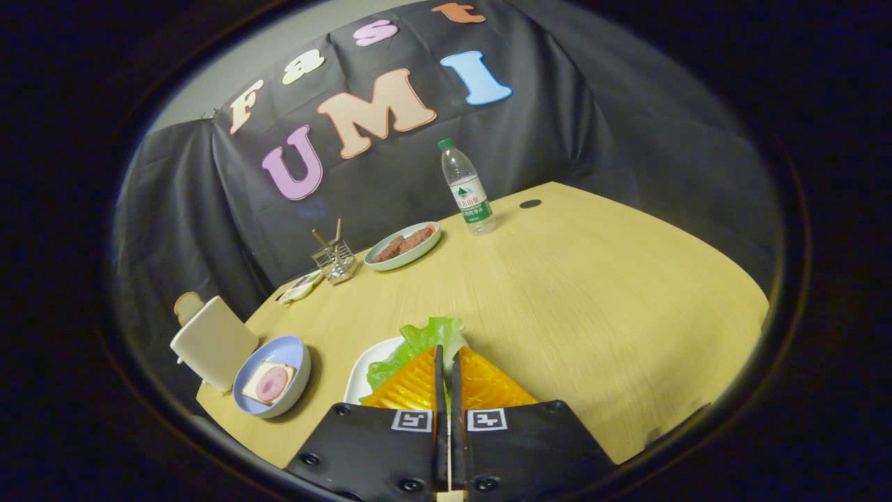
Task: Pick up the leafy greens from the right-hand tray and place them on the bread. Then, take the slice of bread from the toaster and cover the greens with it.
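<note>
The ruffled green lettuce leaf point(426, 336) pokes out just ahead of the gripper point(447, 359), over the near-right white tray point(368, 362). The orange ribbed fingers point(411, 387) are nearly together with the leaf pinched between them, so the claw looks clenched on the greens. The target lies to the left and slightly near: a bread slice topped with pink ham point(268, 382) in a pale blue bowl point(289, 352), beside the cream toaster point(212, 341) holding another bread slice point(187, 305).

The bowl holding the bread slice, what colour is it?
Light blue bowl, seen in the gripper view, beside the toaster.
</note>
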A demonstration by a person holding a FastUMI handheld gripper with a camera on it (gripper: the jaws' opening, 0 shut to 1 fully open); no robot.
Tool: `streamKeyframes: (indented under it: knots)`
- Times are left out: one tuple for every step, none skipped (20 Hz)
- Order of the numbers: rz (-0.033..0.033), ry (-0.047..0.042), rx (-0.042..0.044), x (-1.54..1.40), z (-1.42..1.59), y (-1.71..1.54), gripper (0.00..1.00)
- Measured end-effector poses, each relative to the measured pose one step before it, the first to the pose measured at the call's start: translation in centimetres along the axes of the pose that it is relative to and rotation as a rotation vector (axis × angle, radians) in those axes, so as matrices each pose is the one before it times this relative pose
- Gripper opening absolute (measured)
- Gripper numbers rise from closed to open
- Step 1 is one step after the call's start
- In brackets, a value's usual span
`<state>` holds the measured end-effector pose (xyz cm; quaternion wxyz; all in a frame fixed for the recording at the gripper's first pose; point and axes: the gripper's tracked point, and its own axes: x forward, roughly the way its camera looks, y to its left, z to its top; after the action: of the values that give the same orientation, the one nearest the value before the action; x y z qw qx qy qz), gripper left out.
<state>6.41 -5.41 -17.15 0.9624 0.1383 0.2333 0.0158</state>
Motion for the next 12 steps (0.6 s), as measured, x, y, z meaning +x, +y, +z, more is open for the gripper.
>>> streamKeyframes:
  knots:
    - [-0.00886, -0.01278, -0.01028, -0.228, 0.277, 0.124, 0.04]
    - [-0.01025, -0.01618, -0.01711, -0.282, 0.415, 0.149, 0.04]
    - [-0.00677, -0.01285, -0.01567, -0.269, 0.279, 0.346, 0.04]
    - [0.00385, -0.01612, -0.00942, -0.303, 0.461, 0.562, 0.04]
    - [0.01179, -0.01584, -0.006, -0.353, 0.322, 0.818, 0.04]
    - [0.01592, -0.01721, -0.00493, -0.32, 0.581, 0.884, 0.04]
    - [0.0133, -0.02235, -0.00666, -0.4, 0.546, 0.796, 0.04]
    - [0.00723, -0.02504, -0.0093, -0.367, 0.736, 0.643, 0.04]
    - [0.00401, -0.02111, -0.00821, -0.417, 0.559, 0.527, 0.04]
    - [0.00558, -0.01693, -0.00597, -0.276, 0.519, 0.695, 0.04]
    - [0.00997, -0.01406, -0.00499, -0.221, 0.241, 0.727, 0.04]
    - [0.01436, -0.01247, -0.00295, -0.159, 0.338, 0.88, 0.04]
